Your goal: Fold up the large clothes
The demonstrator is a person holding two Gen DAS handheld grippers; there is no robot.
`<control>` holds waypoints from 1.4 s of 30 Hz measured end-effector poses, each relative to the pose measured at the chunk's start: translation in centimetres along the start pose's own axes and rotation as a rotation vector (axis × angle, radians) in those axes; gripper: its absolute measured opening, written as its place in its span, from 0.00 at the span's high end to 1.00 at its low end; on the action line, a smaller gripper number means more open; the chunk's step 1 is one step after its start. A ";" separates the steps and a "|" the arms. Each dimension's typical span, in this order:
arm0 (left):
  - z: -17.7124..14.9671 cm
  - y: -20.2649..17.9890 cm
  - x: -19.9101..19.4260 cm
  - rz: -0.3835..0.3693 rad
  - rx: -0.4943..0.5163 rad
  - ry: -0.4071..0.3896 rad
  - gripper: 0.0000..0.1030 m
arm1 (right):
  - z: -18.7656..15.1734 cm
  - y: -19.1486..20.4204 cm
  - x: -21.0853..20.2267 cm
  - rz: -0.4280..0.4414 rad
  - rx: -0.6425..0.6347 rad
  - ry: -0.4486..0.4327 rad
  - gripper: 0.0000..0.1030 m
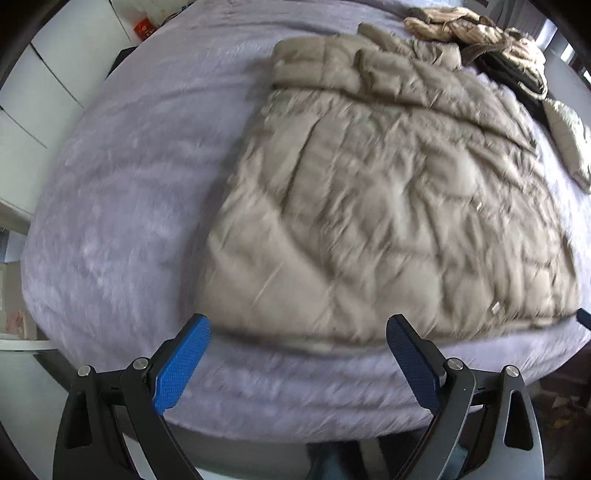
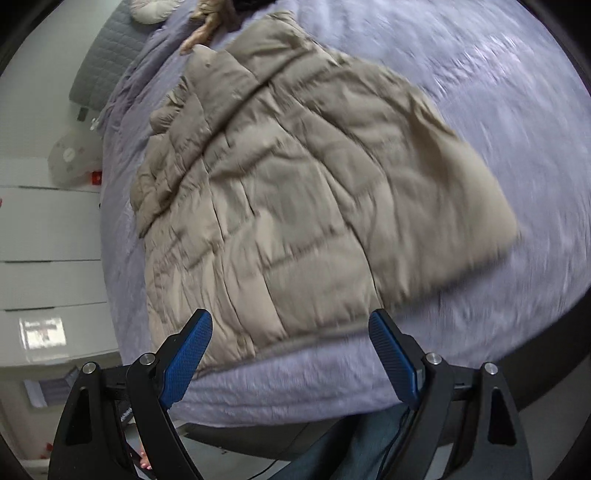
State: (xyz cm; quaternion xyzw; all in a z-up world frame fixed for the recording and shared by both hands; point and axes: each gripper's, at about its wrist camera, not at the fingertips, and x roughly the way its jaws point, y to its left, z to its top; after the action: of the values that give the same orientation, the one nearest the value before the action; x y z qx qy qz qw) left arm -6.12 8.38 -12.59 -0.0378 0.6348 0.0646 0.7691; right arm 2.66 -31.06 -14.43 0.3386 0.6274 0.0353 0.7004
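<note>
A large beige quilted puffer coat point(image 1: 376, 192) lies spread flat on the lavender bed cover point(image 1: 122, 206), its hem toward me and one sleeve folded across its upper part. The left gripper point(image 1: 299, 332) hangs open above the near hem, blue pads wide apart with nothing between them. In the right wrist view the same coat point(image 2: 295, 192) slants across the bed cover point(image 2: 498, 92), and the right gripper point(image 2: 291, 328) is open over the hem's near corner, holding nothing. Both views are motion-blurred.
More clothes point(image 1: 476, 33) lie heaped at the bed's far right, with a loose beige piece point(image 1: 569, 144) beside the coat. White drawers point(image 2: 48, 243) and a grey headboard point(image 2: 107, 62) flank the bed. A person's jeans-clad legs point(image 2: 354, 446) stand at the near bed edge.
</note>
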 end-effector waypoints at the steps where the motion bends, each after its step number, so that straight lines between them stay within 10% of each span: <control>1: -0.4 0.4 0.1 0.008 0.004 0.010 0.06 | -0.4 -0.2 0.0 0.001 0.010 0.001 0.14; 16: -3.1 1.8 1.0 -0.040 0.023 0.043 0.06 | -3.6 -5.8 -0.8 0.038 0.241 -0.024 0.14; 32: -2.8 5.4 6.5 -0.465 -0.303 0.138 0.06 | -4.4 -8.5 -0.6 0.081 0.306 -0.010 0.14; 42: 1.2 3.5 7.7 -0.532 -0.305 0.128 0.06 | -2.2 -9.3 -0.5 0.199 0.357 -0.086 0.14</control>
State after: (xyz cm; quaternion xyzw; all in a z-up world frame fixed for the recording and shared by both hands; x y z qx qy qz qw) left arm -4.05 12.45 -19.88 -0.3216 0.6327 -0.0470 0.7029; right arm -2.94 -37.47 -18.78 0.5188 0.5567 -0.0219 0.6484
